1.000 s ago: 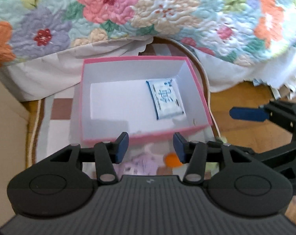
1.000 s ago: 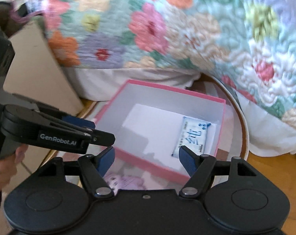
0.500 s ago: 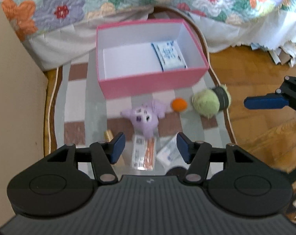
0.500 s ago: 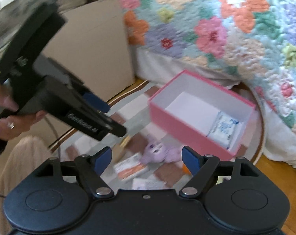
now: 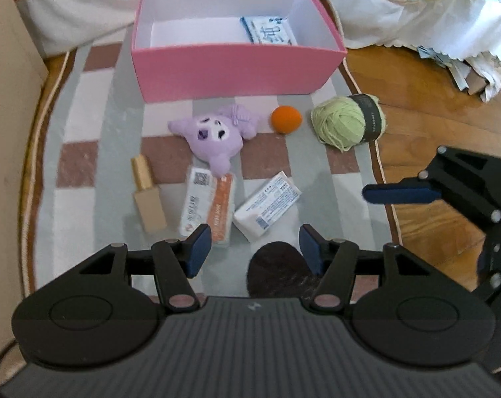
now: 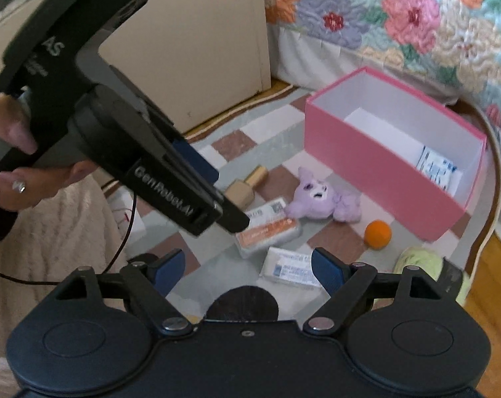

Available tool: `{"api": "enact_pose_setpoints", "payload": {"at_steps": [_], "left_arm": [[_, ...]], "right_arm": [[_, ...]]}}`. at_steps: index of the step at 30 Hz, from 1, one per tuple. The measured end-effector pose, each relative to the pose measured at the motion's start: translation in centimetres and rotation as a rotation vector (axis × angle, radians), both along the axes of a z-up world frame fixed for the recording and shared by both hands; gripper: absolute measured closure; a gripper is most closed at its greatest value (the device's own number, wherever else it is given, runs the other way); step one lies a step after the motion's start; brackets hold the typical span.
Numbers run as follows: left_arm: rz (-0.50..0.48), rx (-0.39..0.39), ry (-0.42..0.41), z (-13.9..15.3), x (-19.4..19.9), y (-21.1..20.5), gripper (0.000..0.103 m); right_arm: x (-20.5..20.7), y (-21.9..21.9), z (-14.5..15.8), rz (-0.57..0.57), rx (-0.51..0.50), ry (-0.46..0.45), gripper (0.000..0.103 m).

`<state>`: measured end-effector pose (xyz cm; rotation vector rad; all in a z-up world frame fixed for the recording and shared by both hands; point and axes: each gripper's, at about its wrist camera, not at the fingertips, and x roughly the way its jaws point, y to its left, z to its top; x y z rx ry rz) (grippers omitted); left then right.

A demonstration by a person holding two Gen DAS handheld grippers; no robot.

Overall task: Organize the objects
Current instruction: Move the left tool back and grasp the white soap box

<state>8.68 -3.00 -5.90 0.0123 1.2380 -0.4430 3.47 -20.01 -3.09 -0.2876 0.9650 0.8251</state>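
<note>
A: As laid out on the rug (image 5: pixel 94 126), seven loose items near the pink box (image 5: pixel 237 69). Inside the box, at its right end: one tissue pack (image 5: pixel 270 31). Nothing else stowed.

B: Loose list, please.

A: Purple plush (image 5: pixel 214 132), just in front of the box. Orange ball (image 5: pixel 286 118) beside it. Green yarn (image 5: pixel 346 122) at the rug's right edge. Gold bottle (image 5: pixel 146 192), lying flat. Orange-and-white packet (image 5: pixel 210 205), touching the plush's lower end. White pack (image 5: pixel 268 205), tilted, beside that packet. Dark round thing (image 5: pixel 277 270) nearest the camera; kind unclear.

B: Grippers?

A: Left gripper (image 5: pixel 255 248): fingers moderately apart, nothing between, above the near end of the two packs. Right gripper (image 6: pixel 247 265): fingers wide, just been opening, empty, above the white pack (image 6: pixel 291 265). In the right view, a hand (image 6: pixel 21 162) on the left gripper's handle.

B: Progress?

A: Early, by estimate. One item boxed, seven out, assuming all belong in the box. Likely step now: lowering toward the flat packs. Flat and thin, so probably awkward to pinch off a soft rug. Box open, roomy, no lid seen.
</note>
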Motion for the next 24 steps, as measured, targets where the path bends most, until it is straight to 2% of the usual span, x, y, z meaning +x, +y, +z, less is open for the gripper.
{"api": "enact_pose_setpoints", "payload": {"at_steps": [4,7,11,14,17,21,24], "left_arm": [[0.057,-0.005,0.012,-2.4,0.0,-0.7,0.045],[0.117,-0.029,0.050,-4.4,0.1,-1.0,0.047],[0.219,-0.092,0.102,-7.2,0.0,-1.2,0.050],[0.267,-0.117,0.096,-8.6,-0.2,-1.5,0.052],[0.380,-0.165,0.134,-9.9,-0.1,-0.9,0.052],[0.394,-0.140,0.107,-10.6,0.0,-1.3,0.053],[0.437,-0.179,0.133,-11.8,0.2,-0.9,0.058]], "right_arm": [[-0.2,0.0,-2.4,0.026,-0.012,-0.029,0.017],[0.1,-0.1,-4.5,0.033,-0.021,-0.048,0.017],[1.3,-0.4,-7.4,0.001,-0.035,-0.042,0.017],[2.1,-0.6,-9.3,-0.017,-0.032,-0.036,0.017],[2.5,-0.5,-10.9,-0.013,-0.034,-0.043,0.017],[2.1,0.6,-12.7,0.052,-0.119,-0.145,0.017],[2.8,0.7,-13.4,0.040,-0.109,-0.111,0.017]]}}
